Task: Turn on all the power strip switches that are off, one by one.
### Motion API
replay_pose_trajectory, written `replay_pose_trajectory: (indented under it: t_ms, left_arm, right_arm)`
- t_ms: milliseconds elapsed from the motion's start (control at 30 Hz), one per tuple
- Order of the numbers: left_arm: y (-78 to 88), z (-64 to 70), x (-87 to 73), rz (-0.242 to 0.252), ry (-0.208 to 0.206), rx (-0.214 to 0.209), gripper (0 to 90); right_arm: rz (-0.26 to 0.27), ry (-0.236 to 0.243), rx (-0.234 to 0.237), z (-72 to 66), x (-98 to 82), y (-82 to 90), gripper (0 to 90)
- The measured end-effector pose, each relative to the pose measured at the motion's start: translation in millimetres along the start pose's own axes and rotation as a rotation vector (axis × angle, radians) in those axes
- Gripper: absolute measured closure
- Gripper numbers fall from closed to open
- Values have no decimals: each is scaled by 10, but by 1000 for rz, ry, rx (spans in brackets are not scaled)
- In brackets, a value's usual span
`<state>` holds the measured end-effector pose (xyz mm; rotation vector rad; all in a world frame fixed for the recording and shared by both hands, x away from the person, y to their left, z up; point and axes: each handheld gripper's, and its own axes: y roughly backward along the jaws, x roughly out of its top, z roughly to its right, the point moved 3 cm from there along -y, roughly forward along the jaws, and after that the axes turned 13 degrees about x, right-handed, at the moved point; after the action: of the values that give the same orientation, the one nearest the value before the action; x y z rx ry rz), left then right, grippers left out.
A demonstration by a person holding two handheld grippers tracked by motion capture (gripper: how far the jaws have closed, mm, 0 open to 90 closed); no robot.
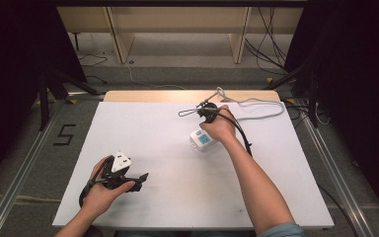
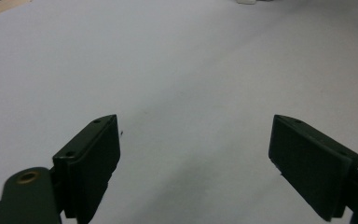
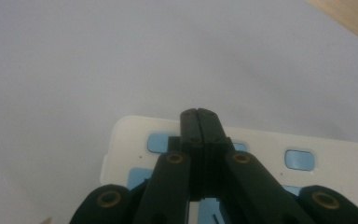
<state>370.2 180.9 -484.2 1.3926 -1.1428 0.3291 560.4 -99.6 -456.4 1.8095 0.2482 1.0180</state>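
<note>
Here, a white power strip [image 1: 202,139] is seen lying flat on the white table sheet [image 1: 168,197], right of centre and toward the far side, directly under the right hand [image 1: 220,126]. In the right gripper view it is shown as a rounded-cornered slab of smooth, glossy plastic [image 3: 135,135] with pale blue socket faces set into its top. A grey cord [image 1: 256,109] is run from it across the far right of the sheet and is looped near the bare wooden table edge [image 1: 143,96].

The right gripper [image 3: 199,114] is held over the strip with its two black jaws clenched flat together and nothing caught between them; whether the tips actually touch the plastic cannot be told. Much of the strip's near part is hidden behind the jaws and their linkage arms with brass-coloured pivots.

The left gripper [image 1: 139,180] is kept low at the near left of the table, well apart from the strip, with a white three-cornered plate on top. Its jaws are spread wide and released, matte flat pads [image 2: 93,158] over bare sheet. A small white object [image 2: 248,1] is cut off at the top edge of the left gripper view and cannot be made out.
</note>
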Motion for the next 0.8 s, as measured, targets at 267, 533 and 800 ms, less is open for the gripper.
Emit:
replay_pose_trajectory:
  t_ms: [267, 533, 800]
  left_arm:
    - [0, 0, 1, 0, 1, -1, 164]
    - [1, 1, 2, 1, 1, -1, 164]
    - [2, 4, 4, 2, 1, -2, 164]
  right_arm:
    - [-5, 4, 8, -30, 22, -7, 900]
    - [-10, 0, 13, -64, 44, -24, 900]
    - [-16, 4, 16, -70, 47, -35, 900]
